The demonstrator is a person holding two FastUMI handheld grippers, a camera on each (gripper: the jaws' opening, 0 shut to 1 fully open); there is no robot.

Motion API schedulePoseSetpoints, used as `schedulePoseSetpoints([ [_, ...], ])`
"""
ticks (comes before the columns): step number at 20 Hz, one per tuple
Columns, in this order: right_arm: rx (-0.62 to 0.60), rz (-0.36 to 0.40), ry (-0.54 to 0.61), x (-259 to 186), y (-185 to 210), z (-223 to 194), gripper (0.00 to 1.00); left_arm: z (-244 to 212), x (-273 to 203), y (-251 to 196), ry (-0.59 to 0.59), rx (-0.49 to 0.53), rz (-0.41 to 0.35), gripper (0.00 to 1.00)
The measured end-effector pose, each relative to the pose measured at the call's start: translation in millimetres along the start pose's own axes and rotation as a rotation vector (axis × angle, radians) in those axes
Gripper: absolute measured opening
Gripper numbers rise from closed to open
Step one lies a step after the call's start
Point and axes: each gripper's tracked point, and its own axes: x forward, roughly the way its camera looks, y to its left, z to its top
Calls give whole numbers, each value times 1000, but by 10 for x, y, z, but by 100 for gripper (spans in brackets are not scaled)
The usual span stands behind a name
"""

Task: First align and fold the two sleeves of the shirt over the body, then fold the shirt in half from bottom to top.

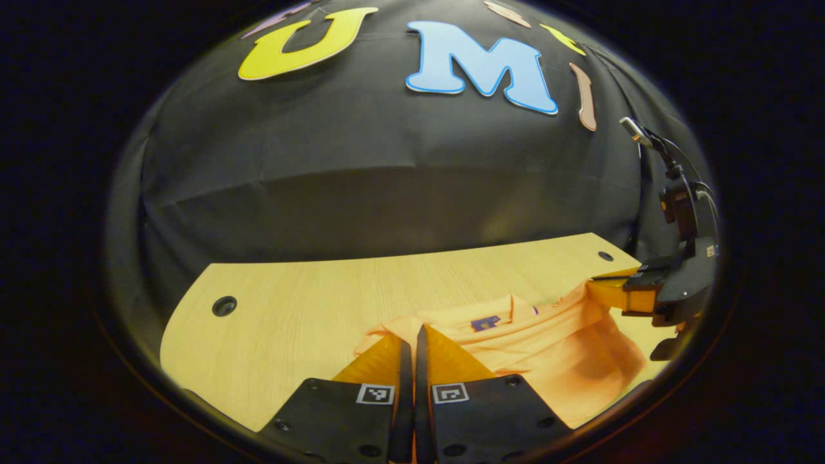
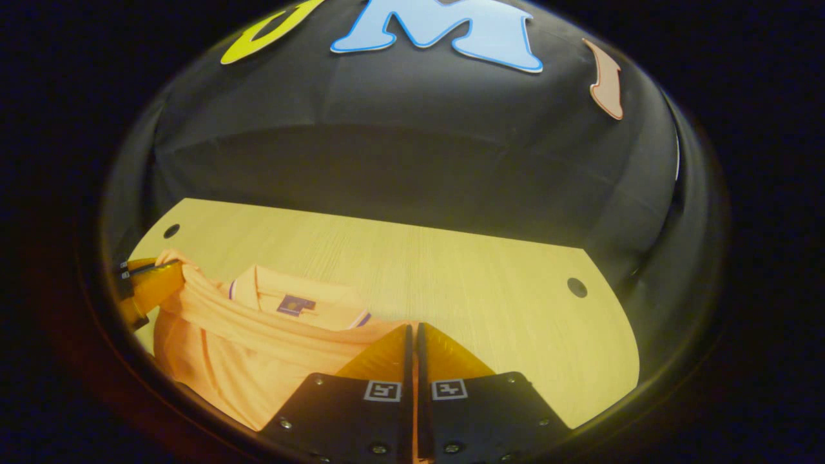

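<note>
Both claws — left claw (image 1: 408,335), right claw (image 2: 412,335) — clamped on orange shirt (image 2: 258,348) over wooden table (image 2: 464,270)

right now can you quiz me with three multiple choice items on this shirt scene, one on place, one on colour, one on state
1. Where does the shirt lie?
A on the wooden table
B on the floor
C on a chair

2. What colour is the shirt?
A blue
B orange
C white

3. How does the left gripper stand?
A wide open
B shut on the shirt
C lying on the table

Key: 1 A, wood shows all around the cloth; 2 B, orange in both views; 3 B, its fingers meet with a fold of cloth pinched between them.
</note>
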Motion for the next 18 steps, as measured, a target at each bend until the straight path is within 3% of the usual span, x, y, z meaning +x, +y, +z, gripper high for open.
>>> schedulePoseSetpoints([
  [3,-25,11,6,-98,59,-9,4,-25,4,-10,19,-9,-8,13],
  [6,-52,23,-7,-227,100,41,12,-57,-133,-78,31,-35,-26,35],
  [7,-58,26,-12,-294,112,61,27,-28,-205,-85,29,-44,-26,45],
  [8,-63,34,-23,-352,144,85,27,2,-268,-88,22,-52,-27,56],
  [9,-67,40,-31,-416,169,88,41,42,-333,-85,13,-59,-22,66],
  [11,-86,53,-52,-542,202,111,58,141,-459,-97,-13,-63,-10,74],
  [13,-109,65,-63,-678,219,95,94,196,-624,-108,-35,-52,4,80],
  [15,-114,73,-86,-843,219,100,94,225,-777,-115,-56,-35,25,91],
  [18,-100,85,-129,-1149,194,114,95,272,-1035,-184,-84,-39,42,89],
])
